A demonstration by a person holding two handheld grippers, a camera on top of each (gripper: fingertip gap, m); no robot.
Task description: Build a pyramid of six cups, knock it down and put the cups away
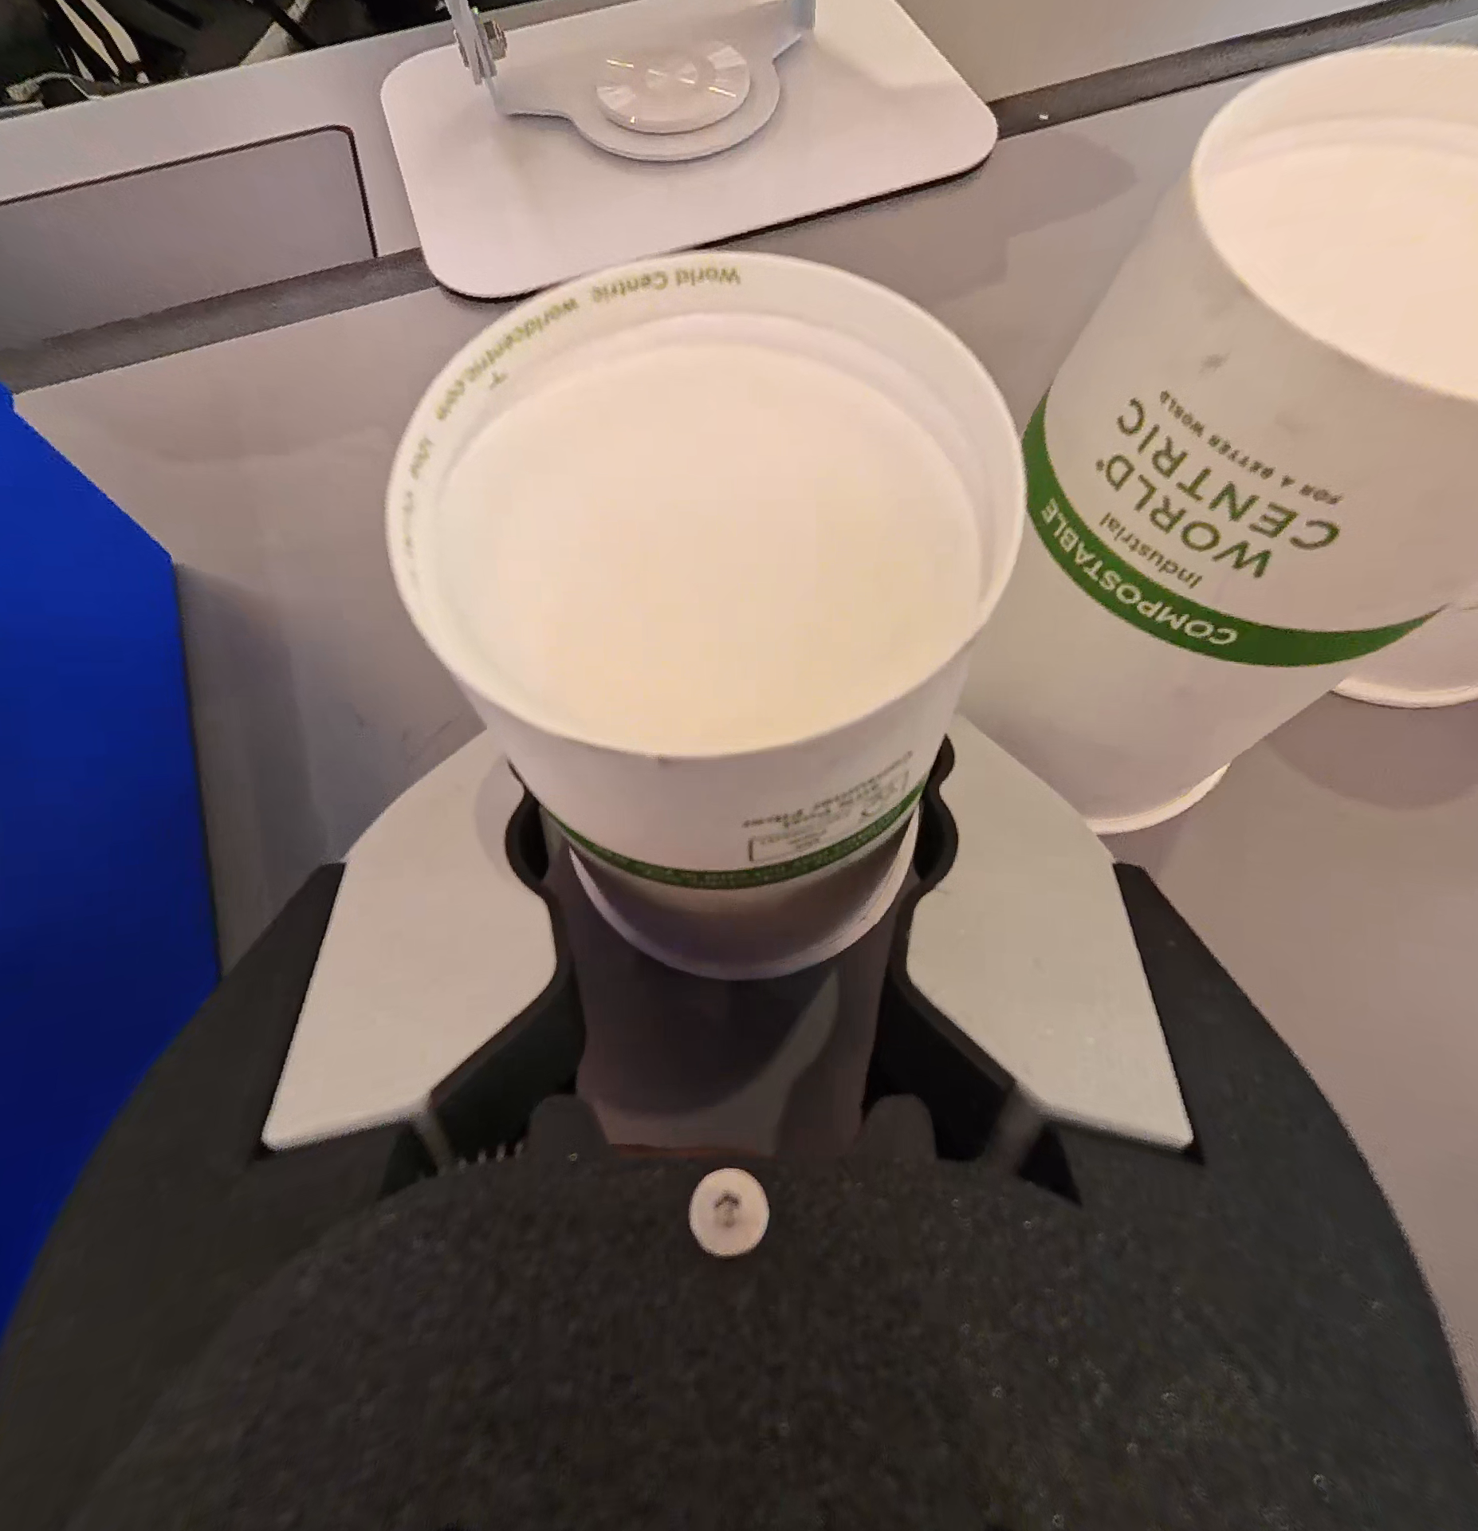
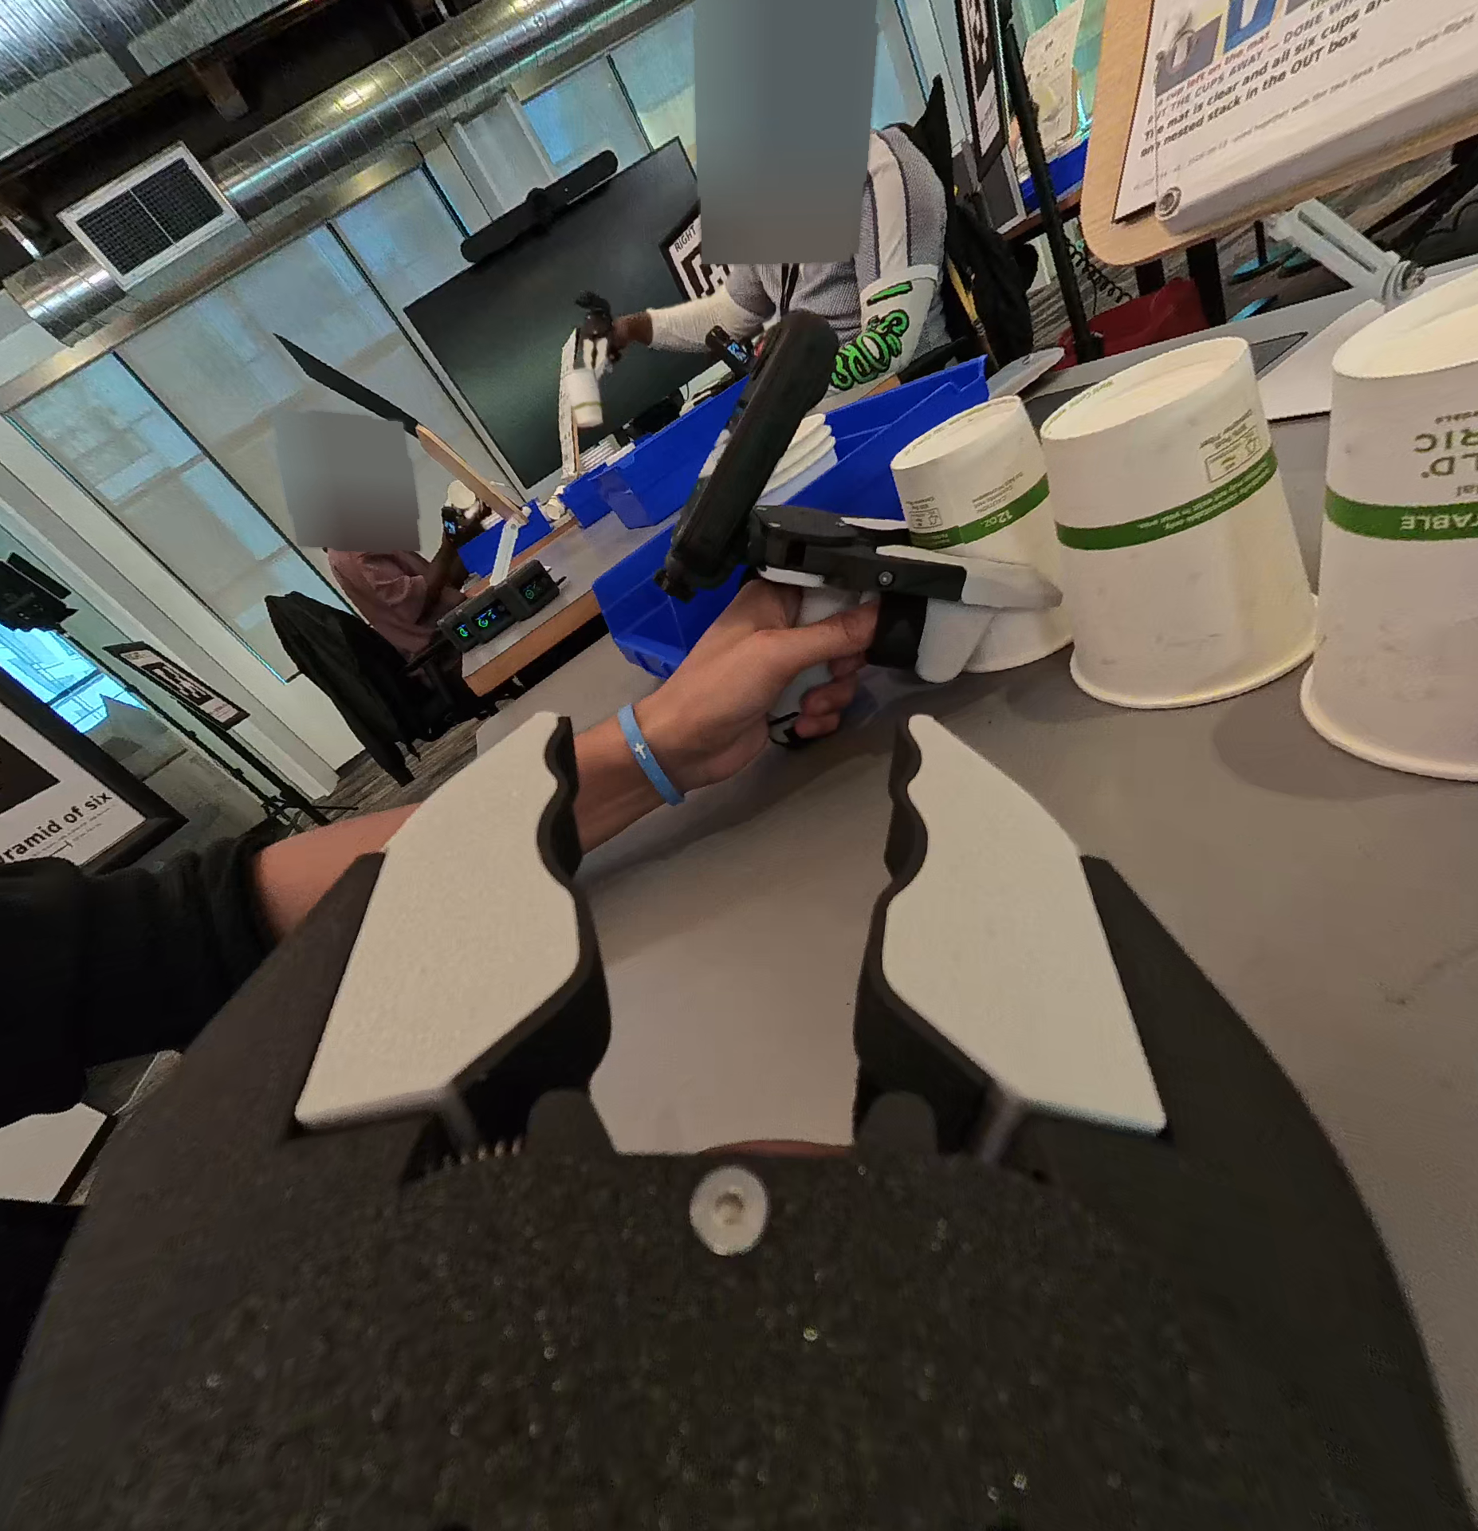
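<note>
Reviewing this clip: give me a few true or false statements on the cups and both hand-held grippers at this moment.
1. The left hand-held gripper grips an upside-down cup. True.
2. The right hand-held gripper holds a cup. False: it is open and empty.
3. Three cups stand in a row on the table, counting the gripped one. True.
4. A second tier is already stacked. False: only a bottom row shows.
5. The bin behind is red. False: blue.
</note>
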